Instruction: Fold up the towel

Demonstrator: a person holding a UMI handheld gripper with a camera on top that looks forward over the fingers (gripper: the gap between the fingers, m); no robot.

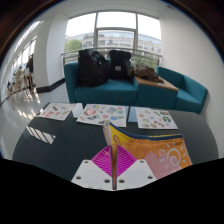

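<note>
The tongs (113,180) are pinched tight on a towel (160,152) edge, lifting it above the dark table (60,150). To fold well, I'd carry the held edge straight across to meet the opposite edge, keeping it taut. More towels (100,113) lie beyond; the table nearby looks free for moving.

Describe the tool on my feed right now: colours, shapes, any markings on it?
The tool shows two fingers, each with a magenta pad on its inner face. One pad reads as a bright magenta wedge with fine ribbed lines. The finger bodies are pale grey-white, with small dark square markers on their lower faces. No cables, sleeve or hand are visible.
</note>
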